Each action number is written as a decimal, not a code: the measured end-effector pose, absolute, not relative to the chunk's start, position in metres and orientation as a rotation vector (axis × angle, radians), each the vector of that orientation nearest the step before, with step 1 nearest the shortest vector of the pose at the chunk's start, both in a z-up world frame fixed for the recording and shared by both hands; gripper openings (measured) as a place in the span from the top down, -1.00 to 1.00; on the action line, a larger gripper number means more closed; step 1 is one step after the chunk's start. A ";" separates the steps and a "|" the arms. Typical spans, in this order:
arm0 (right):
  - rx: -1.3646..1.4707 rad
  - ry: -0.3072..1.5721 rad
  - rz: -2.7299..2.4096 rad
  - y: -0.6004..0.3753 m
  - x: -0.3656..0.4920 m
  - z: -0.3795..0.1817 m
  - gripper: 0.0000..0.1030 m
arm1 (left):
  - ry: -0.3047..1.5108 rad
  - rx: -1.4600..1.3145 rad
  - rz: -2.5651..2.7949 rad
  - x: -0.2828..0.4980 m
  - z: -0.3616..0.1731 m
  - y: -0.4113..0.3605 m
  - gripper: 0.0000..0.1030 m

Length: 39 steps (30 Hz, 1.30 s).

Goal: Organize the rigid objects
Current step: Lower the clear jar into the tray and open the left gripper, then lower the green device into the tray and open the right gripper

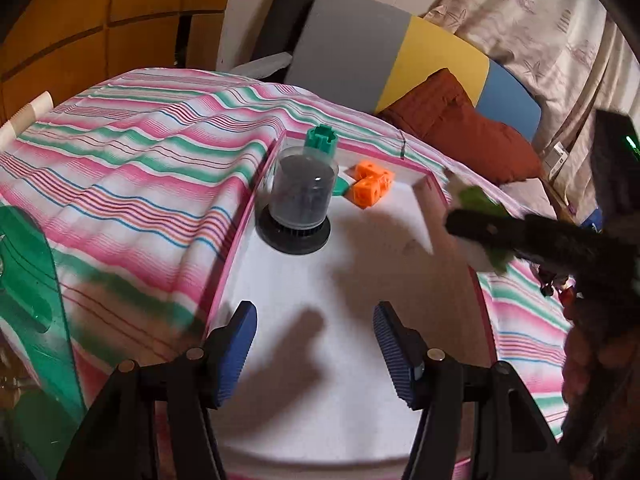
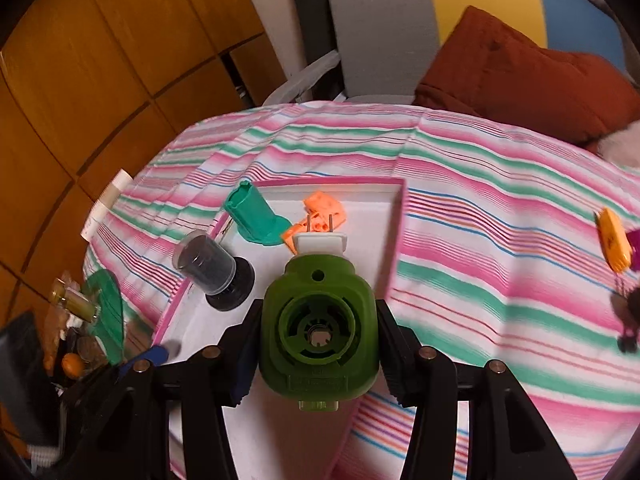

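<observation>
The step in hand seemed to be carrying the green plug (image 2: 318, 328) to the tray (image 2: 394, 240) and setting it down among the things already there. To do it well, the right tool (image 2: 316, 354) should bring the plug over a bare part of the white tray floor, ahead of it and a little to its left. It should keep clear of the clear jar (image 2: 208, 266) on its left and of the orange cubes (image 2: 324, 212) and teal piece (image 2: 256, 216) further ahead. The plug should come low before the jaws part, so that its metal pins do not catch the tray wall.

The right tool was closed on the plug: both pads pressed on its green sides, and the white pin end pointed forward. The plug was in the air above the near part of the tray.

The left tool (image 1: 316, 354) stood wide open and held nothing; between its blue pads (image 1: 236, 354) only the white tray floor (image 1: 360, 400) showed. The jar (image 1: 302, 192) stood ahead of it. In the left view the right tool (image 1: 476, 232) was blurred, so its height over the tray I could not judge well.
</observation>
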State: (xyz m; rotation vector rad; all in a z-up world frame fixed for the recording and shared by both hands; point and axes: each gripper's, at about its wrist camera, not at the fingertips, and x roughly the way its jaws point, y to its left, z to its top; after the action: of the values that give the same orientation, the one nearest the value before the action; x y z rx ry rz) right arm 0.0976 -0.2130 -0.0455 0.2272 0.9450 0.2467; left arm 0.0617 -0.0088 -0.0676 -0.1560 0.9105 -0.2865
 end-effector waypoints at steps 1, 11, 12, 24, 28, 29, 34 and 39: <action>0.206 0.951 0.239 -0.208 0.104 -0.048 -0.02 | 0.909 -0.159 -0.287 0.059 -0.068 -0.007 -0.19; 0.038 0.978 0.089 -0.192 0.160 -0.068 -0.03 | 0.912 -0.186 -0.275 0.053 -0.068 0.004 -0.19; 0.016 0.974 0.079 -0.190 0.164 -0.070 -0.03 | 0.910 -0.185 -0.277 0.052 -0.067 0.004 -0.19; 0.018 0.824 0.041 -0.207 0.123 -0.037 -0.28 | 0.903 -0.188 -0.278 0.048 -0.066 0.001 -0.19; 0.089 0.795 0.006 -0.236 0.084 -0.033 -0.31 | 0.890 -0.188 -0.302 0.043 -0.062 -0.005 -0.19; 0.104 0.795 -0.004 -0.244 0.075 -0.034 -0.32 | 0.887 -0.188 -0.311 0.041 -0.061 -0.008 -0.19; 0.186 0.818 -0.076 -0.293 0.023 -0.044 -0.34 | 0.873 -0.168 -0.373 0.025 -0.053 -0.029 -0.19; 0.227 0.838 -0.136 -0.337 -0.022 -0.055 -0.34 | 0.851 -0.098 -0.460 -0.003 -0.044 -0.063 -0.19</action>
State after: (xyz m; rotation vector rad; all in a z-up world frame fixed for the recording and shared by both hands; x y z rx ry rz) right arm -0.0218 -0.3367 -0.0546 0.2266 0.8384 -0.1362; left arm -0.0030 -0.0625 -0.0439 -0.0982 0.8510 -0.4601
